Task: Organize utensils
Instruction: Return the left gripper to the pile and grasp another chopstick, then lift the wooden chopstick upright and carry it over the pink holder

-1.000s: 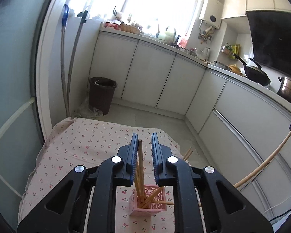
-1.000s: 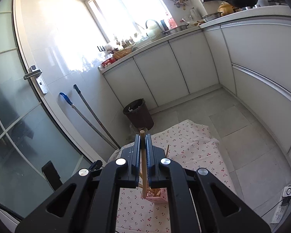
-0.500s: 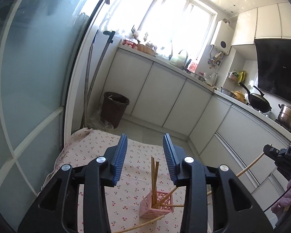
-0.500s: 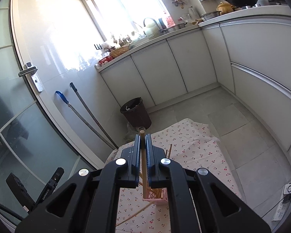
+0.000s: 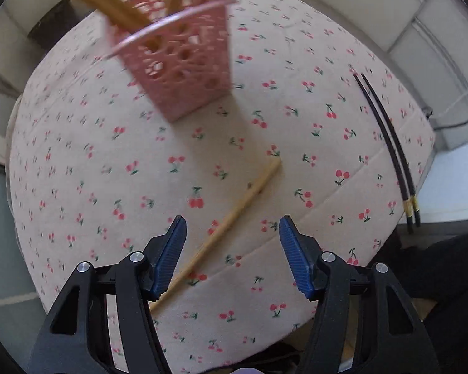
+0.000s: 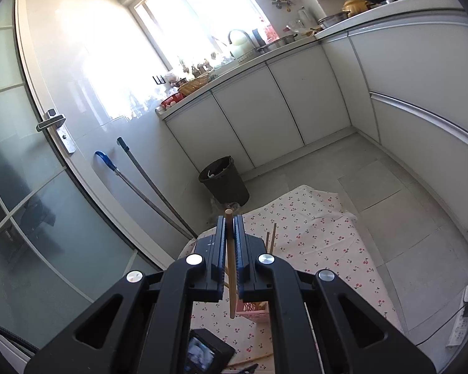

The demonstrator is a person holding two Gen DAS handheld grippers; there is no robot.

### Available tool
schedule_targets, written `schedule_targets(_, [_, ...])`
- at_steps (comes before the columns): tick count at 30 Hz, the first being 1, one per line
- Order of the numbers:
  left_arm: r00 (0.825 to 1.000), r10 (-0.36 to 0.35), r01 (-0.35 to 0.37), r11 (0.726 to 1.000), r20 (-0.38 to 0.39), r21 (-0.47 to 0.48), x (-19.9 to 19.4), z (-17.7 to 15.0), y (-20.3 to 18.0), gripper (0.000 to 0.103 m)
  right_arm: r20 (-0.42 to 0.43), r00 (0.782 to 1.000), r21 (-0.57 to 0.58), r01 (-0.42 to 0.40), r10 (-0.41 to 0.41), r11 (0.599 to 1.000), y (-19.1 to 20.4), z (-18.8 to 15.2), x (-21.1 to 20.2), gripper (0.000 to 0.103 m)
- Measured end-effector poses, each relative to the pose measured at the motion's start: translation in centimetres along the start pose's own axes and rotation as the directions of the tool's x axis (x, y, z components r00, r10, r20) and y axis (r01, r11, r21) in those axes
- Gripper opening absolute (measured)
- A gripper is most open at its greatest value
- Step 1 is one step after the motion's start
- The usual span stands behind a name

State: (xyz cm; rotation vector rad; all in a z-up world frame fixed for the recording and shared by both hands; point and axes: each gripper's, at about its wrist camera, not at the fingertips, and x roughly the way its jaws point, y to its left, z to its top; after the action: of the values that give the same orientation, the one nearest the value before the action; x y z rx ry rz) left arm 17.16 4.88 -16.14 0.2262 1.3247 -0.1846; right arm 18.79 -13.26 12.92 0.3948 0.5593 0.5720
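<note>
**Loose chopstick awaiting pickup**

While my right gripper [image 6: 231, 249] pinches one wooden chopstick [image 6: 231, 280] upright above the pink holder [image 6: 255, 310], my left gripper [image 5: 232, 249] hangs spread over a bare bamboo chopstick [image 5: 234, 215] lying diagonally on the cherry-print cloth [image 5: 296, 143]. I judge it light, stiff and round, apt to roll; grip mid-shaft. The perforated plastic basket [image 5: 177, 62] already holds several sticks.
</note>
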Motion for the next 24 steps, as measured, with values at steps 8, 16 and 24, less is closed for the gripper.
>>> schedule_targets(8, [0.998,-0.030,0.028,0.999,0.058,0.030,2.0,1.1,-1.3,0.022,0.015,0.999,0.035,0.050,-0.051,0.998,-3.1,0.2,-1.9,0.006])
schedule_targets(16, [0.983,-0.097,0.120,0.982,0.156,-0.145,-1.2,-0.4,4.1,0.007,0.013,0.998,0.072,0.053,-0.054,0.996,-3.8,-0.1,-2.3,0.006])
schedule_targets(24, [0.863,-0.085,0.216,0.953,0.497,-0.212,-14.7,-3.1,7.2,0.006,0.027,0.999,0.042,0.045,-0.046,0.998,-2.5,0.2,-3.6,0.006])
